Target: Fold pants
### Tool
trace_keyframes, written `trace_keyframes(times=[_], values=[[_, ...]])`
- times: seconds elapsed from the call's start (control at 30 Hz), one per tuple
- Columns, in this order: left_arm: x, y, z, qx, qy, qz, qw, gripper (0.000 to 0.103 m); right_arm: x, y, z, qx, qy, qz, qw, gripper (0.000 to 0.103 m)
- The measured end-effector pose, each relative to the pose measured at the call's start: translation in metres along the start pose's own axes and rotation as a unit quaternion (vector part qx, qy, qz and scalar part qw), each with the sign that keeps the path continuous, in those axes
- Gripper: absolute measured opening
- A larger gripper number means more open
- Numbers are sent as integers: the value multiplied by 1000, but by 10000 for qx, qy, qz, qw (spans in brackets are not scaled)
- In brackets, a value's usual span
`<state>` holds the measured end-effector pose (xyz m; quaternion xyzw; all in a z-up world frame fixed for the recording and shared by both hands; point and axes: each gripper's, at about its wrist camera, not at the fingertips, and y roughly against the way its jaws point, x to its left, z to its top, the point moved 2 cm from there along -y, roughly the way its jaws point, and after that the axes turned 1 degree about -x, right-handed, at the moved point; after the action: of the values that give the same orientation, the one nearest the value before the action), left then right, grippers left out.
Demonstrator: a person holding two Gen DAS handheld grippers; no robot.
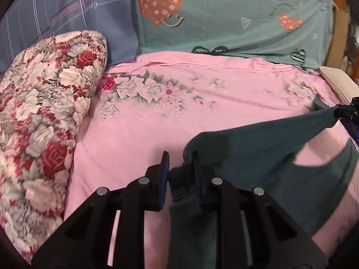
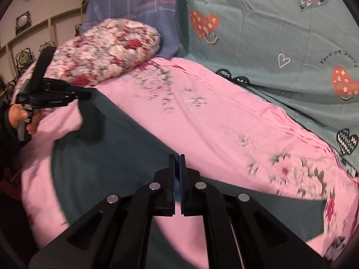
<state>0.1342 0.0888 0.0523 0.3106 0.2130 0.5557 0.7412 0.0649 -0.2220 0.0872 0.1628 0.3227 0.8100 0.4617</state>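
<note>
The dark teal soft-knit pants [image 1: 264, 148] hang stretched between the two tools above the bed with the pink floral bedsheet [image 1: 157, 121], sagging in the middle, with a lower part trailing toward the near right of the sheet.

In the left wrist view, the left hand-held gripper [image 1: 179, 163] pinches a bunched edge of the pants: the cloth is gathered between its blue-padded fingers and drapes down over the near side of the tool. The fabric runs from there to the right, where the right hand-held gripper [image 1: 341, 112] grips the other end at the frame's edge.

In the right wrist view, the right hand-held gripper [image 2: 177, 159] has its fingers pressed together, a thin layer of teal cloth caught between them. Far to the left, the other tool clamps the opposite end of the pants, held by a person's hand [image 2: 24, 117].

A rolled quilt with red and white roses [image 1: 44, 112] lies on the far left of the bed. Behind it stand a blue striped pillow [image 1: 67, 11] and a teal pillow printed with orange hearts [image 1: 224, 18].
</note>
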Motion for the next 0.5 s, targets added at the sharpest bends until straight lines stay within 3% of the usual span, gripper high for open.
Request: trace_keyframes(times=[0.13,0.3,0.4,0.5], values=[[-13,37,-56,148,-157,-162,9996,20,44,30,-59,208,-201,435,9986,3],[-21,24,-123,649,-184,-101,9977,20,87,13,-129,678,-577,850,9924,3],[-13,19,-135,659,104,-144,9977,20,90,5,-133,557,-888,932,9901,3],[-5,30,-123,454,195,44,9988,20,98,12,-124,393,-856,982,9907,3]])
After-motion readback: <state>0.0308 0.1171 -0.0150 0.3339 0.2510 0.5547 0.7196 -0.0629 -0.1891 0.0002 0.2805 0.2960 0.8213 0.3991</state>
